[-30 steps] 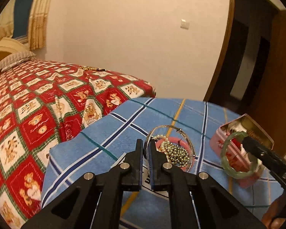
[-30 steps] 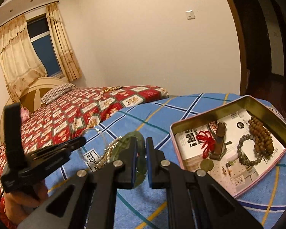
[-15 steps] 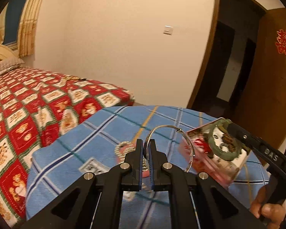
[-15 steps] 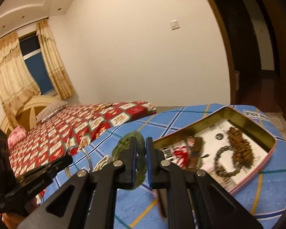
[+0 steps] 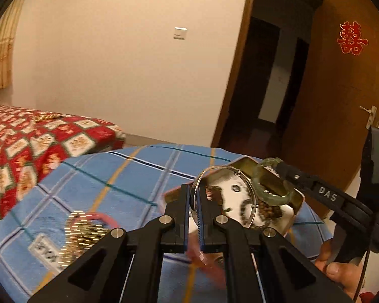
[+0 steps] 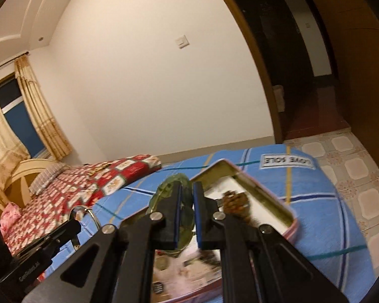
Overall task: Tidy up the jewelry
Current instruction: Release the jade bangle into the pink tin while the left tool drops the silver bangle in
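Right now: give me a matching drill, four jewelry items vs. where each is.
Items:
1. silver bangle
2. green bangle
3. gold bead necklace
4. brown bead bracelet

Places:
A. inside the open tin
B. clamped in the left gripper
C. lying on the blue plaid cloth
D. clamped in the right gripper

Pairs: 1-B, 2-D, 3-C, 4-A

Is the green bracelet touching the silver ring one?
Cannot tell. In the left wrist view the green bracelet overlaps the silver bangle, but that may be one in front of the other. The right wrist view is too blurred.
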Tool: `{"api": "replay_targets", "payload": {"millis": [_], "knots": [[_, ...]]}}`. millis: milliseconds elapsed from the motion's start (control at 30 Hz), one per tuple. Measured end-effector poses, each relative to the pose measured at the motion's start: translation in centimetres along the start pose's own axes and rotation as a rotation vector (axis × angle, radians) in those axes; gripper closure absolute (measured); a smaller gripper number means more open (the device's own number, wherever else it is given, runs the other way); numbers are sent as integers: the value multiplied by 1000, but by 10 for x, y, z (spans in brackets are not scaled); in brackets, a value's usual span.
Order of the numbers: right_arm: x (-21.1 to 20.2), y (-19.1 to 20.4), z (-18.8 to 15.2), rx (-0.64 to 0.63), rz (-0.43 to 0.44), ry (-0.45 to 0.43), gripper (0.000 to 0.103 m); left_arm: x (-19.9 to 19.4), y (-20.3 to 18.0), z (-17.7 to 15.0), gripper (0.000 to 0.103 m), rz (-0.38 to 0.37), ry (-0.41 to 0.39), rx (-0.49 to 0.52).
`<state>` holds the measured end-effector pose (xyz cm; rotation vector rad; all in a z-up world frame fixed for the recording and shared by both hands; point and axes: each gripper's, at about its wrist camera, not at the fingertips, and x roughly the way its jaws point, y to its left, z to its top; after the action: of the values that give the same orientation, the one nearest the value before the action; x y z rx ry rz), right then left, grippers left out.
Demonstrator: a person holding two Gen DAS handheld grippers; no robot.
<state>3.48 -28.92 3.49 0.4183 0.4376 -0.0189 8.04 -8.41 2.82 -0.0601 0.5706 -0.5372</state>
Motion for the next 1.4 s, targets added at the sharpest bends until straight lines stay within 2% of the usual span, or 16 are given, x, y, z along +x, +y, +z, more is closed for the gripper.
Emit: {"api": "replay_targets", "payload": {"millis": [200, 467, 767, 900, 967, 1000, 1033, 1067, 1100, 1167, 1400], "knots": [[12, -20, 7, 8, -45, 39, 91, 35, -29, -8, 99, -4, 75, 47], [28, -28, 5, -9, -70, 108, 91, 58, -40, -21, 99, 57, 149, 68], [35, -23, 1, -68, -118, 128, 90, 65, -40, -27, 99, 110, 173, 86], [35, -23, 0, -67, -120, 128, 82, 63, -42, -26, 96, 155, 158, 98], [31, -21, 1, -61, -113, 111, 78, 58, -42, -24, 90, 141, 155, 94], [29, -22, 2, -58, -106, 98, 66, 56, -43, -22, 76, 139, 153, 94], [25, -22, 2, -55, -105, 80, 56, 53, -43, -21, 55, 147, 147, 94], [20, -22, 4, -51, -116, 48, 39, 48, -44, -20, 46, 164, 125, 93], [17, -22, 4, -48, -120, 29, 32, 45, -44, -19, 35, 173, 108, 92], [11, -25, 6, -36, -128, -3, 32, 35, -44, -16, 35, 182, 78, 95], [11, -24, 5, -37, -173, -30, 30, 19, -28, -18, 35, 237, 77, 90]]}}
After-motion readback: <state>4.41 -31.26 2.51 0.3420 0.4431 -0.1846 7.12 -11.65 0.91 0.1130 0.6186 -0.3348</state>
